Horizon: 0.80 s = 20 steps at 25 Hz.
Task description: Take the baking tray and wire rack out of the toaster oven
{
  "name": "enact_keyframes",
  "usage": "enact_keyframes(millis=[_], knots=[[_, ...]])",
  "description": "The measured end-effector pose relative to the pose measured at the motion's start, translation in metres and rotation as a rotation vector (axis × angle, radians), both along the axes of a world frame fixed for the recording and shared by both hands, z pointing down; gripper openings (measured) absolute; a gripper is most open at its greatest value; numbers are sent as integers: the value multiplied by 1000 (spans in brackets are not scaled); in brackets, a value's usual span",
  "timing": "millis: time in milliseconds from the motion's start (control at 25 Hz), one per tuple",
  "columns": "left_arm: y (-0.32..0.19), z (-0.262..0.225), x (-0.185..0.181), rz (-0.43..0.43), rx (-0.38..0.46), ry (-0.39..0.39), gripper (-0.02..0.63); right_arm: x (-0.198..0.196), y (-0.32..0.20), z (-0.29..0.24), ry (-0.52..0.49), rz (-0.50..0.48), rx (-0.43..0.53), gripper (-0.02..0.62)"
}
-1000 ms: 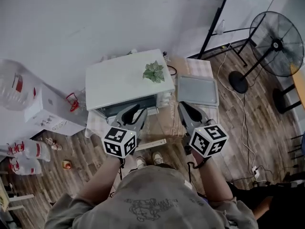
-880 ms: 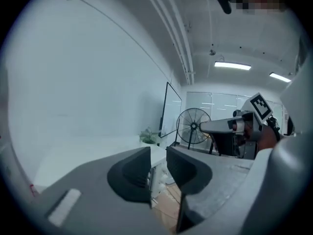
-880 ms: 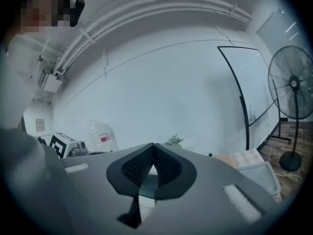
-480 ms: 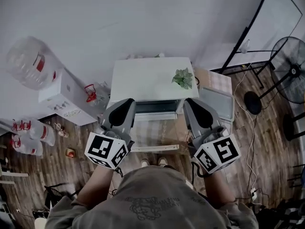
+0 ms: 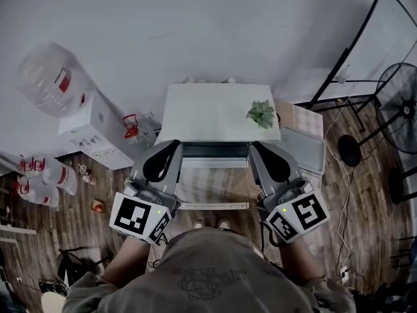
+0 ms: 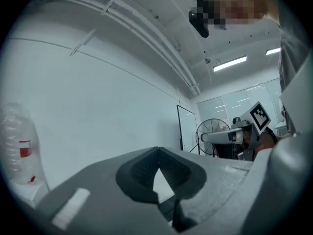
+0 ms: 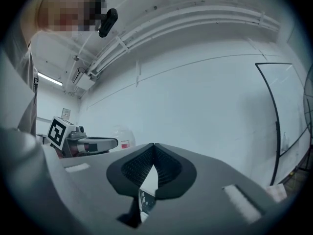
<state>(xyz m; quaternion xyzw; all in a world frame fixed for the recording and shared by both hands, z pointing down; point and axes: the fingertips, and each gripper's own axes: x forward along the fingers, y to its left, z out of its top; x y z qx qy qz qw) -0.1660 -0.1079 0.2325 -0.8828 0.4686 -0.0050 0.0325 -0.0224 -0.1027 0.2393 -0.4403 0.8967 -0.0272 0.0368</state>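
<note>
The white toaster oven (image 5: 218, 111) stands on a small table, and its dark front (image 5: 215, 151) faces me. A grey baking tray (image 5: 306, 150) lies on the table to the right of the oven. I cannot make out a wire rack. My left gripper (image 5: 174, 146) hovers at the oven's front left corner, my right gripper (image 5: 257, 147) at the front right corner. Both are shut with nothing in them. The left gripper (image 6: 157, 151) and the right gripper (image 7: 154, 146) tilt upward in their own views, towards the wall and ceiling.
A small potted plant (image 5: 262, 113) sits on the oven's top. On the floor to the left are a big water jug (image 5: 47, 77), a white box (image 5: 96, 126) and bottles (image 5: 39, 175). A standing fan (image 5: 401, 103) and a black frame (image 5: 355, 41) are on the right.
The head view has swung so the oven sits centred. Both grippers have spread apart and now flank the oven's front. Both stayed shut.
</note>
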Motion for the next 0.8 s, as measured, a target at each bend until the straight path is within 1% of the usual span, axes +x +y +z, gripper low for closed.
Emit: enact_keyframes(millis=[120,280,520,600,800], knots=[[-4,1,0,1,-6,-5,2,-3,-3,4,16,-9,-19,28],[-8,0,1,7,-10,1,2,-6,-4,5,41,-10,-19,28],[-12,5,2,22,-28,7,2,-3,-4,8,37,1,-39,28],[-13,7,3,29,-31,7,2,-3,-3,8,45,3,-38,28],[-17,10,7,41,-34,-1,2,-1,-2,4,26,0,-33,28]])
